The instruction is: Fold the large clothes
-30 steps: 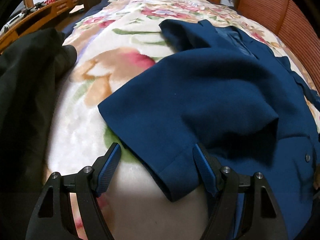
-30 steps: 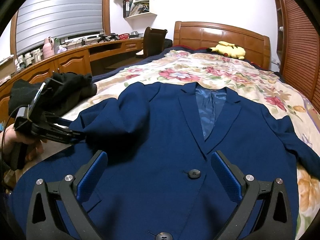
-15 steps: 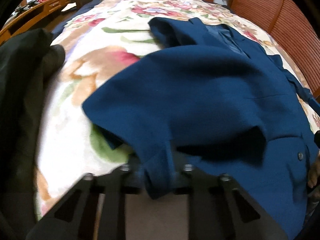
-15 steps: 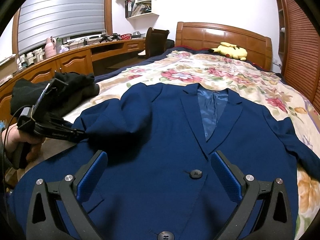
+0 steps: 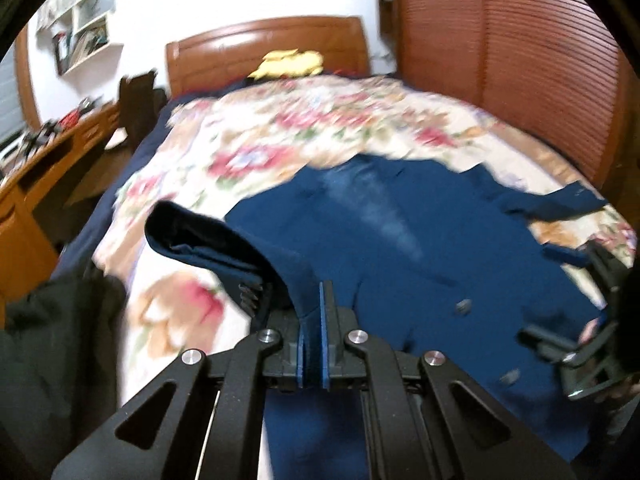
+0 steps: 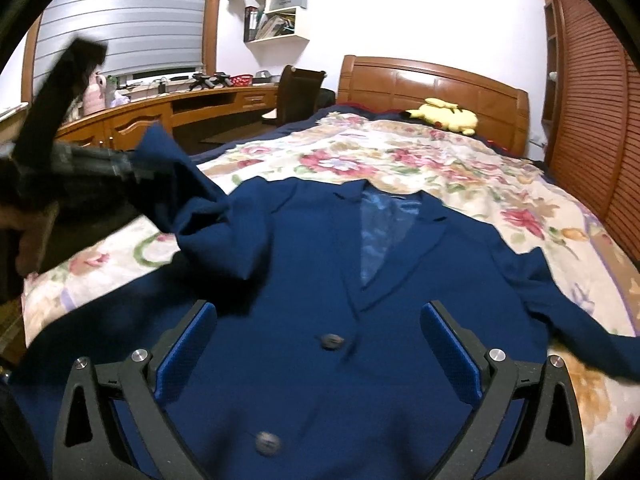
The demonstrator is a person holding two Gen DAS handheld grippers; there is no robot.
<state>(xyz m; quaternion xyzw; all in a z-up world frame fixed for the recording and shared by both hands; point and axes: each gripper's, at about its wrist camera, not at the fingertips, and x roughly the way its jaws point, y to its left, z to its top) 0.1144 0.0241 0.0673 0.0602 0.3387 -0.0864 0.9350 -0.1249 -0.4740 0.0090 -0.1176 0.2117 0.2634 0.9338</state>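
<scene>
A navy blue suit jacket (image 6: 312, 280) lies face up on the floral bedspread (image 6: 400, 160), lapels and pale lining showing. My left gripper (image 5: 312, 312) is shut on the cuff of the jacket's sleeve (image 5: 224, 244) and holds it lifted above the bed. In the right wrist view that gripper (image 6: 120, 168) is blurred at the left, with the raised sleeve (image 6: 188, 184) hanging from it. My right gripper (image 6: 320, 352) stands open low over the jacket's front, near the upper button (image 6: 332, 341), with nothing pinched. The other sleeve (image 6: 580, 320) lies stretched out to the right.
A dark garment (image 5: 52, 344) is heaped at the bed's left edge. A yellow plush toy (image 6: 444, 114) rests by the wooden headboard (image 6: 432, 84). A wooden desk (image 6: 168, 108) and chair (image 6: 298, 92) stand to the left; slatted wardrobe doors (image 6: 592, 112) close the right side.
My left gripper closed on the sleeve cuff and rose, lifting the sleeve off the bed and tipping its view up. The right gripper stayed open and drifted slightly.
</scene>
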